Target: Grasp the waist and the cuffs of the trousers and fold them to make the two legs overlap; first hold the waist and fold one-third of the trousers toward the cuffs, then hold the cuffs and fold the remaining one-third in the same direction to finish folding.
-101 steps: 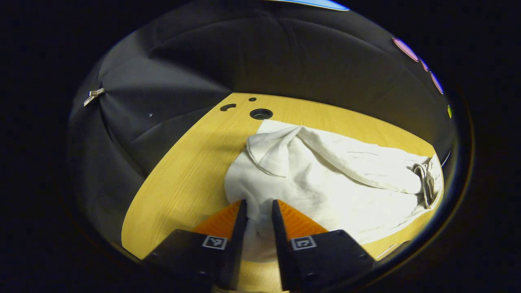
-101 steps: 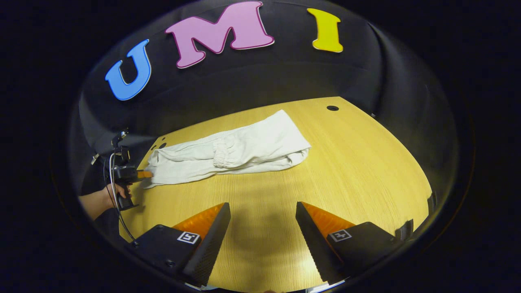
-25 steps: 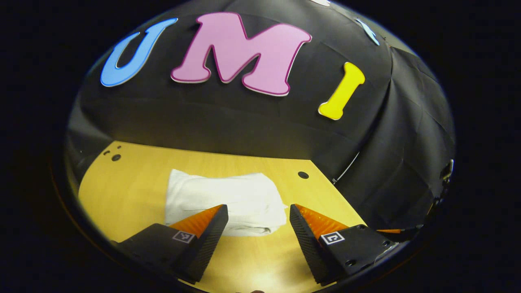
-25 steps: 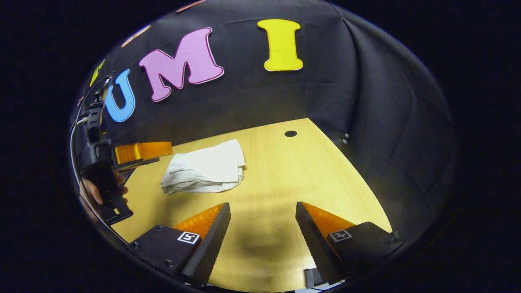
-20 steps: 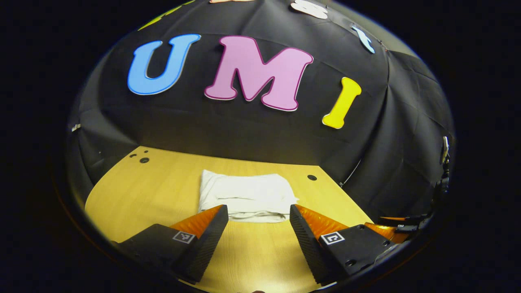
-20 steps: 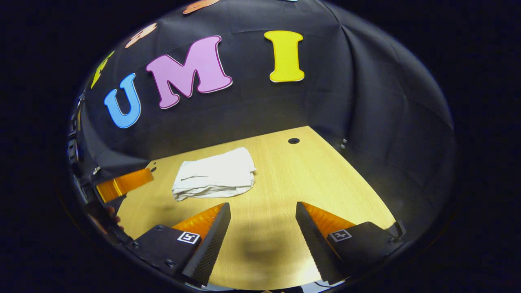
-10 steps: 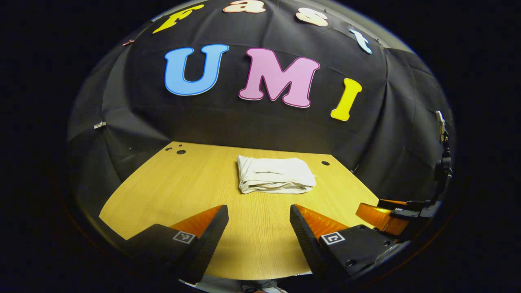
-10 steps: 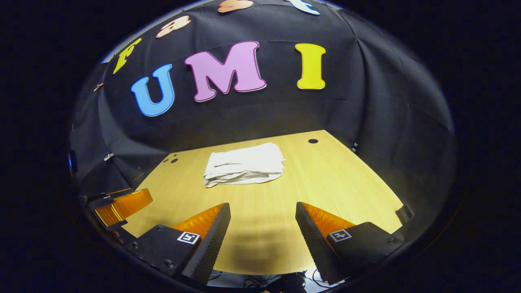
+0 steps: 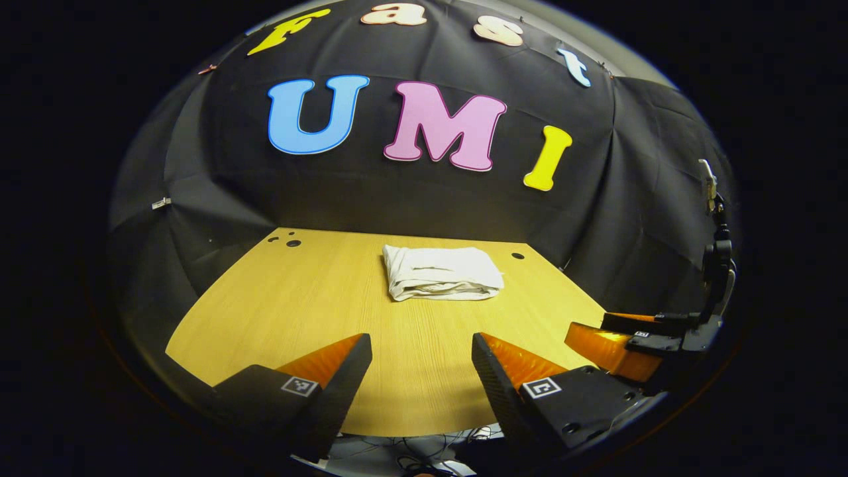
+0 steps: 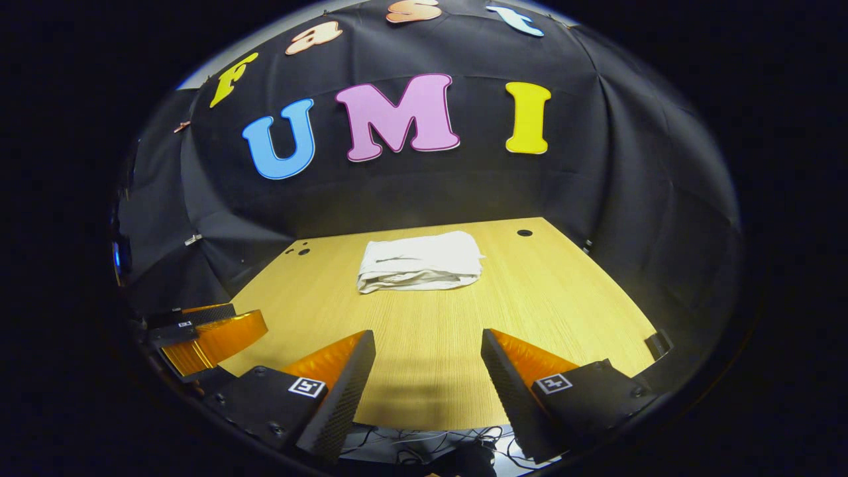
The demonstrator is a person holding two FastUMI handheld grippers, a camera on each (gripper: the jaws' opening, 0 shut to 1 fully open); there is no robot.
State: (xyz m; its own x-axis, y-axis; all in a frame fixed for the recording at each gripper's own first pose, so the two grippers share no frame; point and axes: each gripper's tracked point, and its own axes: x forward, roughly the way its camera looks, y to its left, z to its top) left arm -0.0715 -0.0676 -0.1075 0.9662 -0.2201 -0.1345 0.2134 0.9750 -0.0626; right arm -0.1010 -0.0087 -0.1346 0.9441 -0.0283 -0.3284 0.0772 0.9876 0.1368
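Left gripper view: your left claw (image 9: 421, 361) is spread wide with nothing between its fingers, sitting over the near edge of the desk (image 9: 278, 311). The trousers (image 9: 440, 272) lie as a compact folded bundle toward the far side of the desk, well apart from the claw, with bare wood between them. Round holes in the desk: one (image 9: 517, 256) just right of the bundle, a cluster (image 9: 289, 241) at the far left corner. Your right claw (image 9: 606, 344) shows at the lower right, off the desk's right edge. Cables (image 9: 424, 456) hang below the near edge.

Right gripper view: your right claw (image 10: 427, 361) is also spread wide and empty at the near edge. The folded trousers (image 10: 420, 262) sit straight ahead near the far edge, path unobstructed. Your left claw (image 10: 209, 334) shows at the lower left; can't tell its opening from here.
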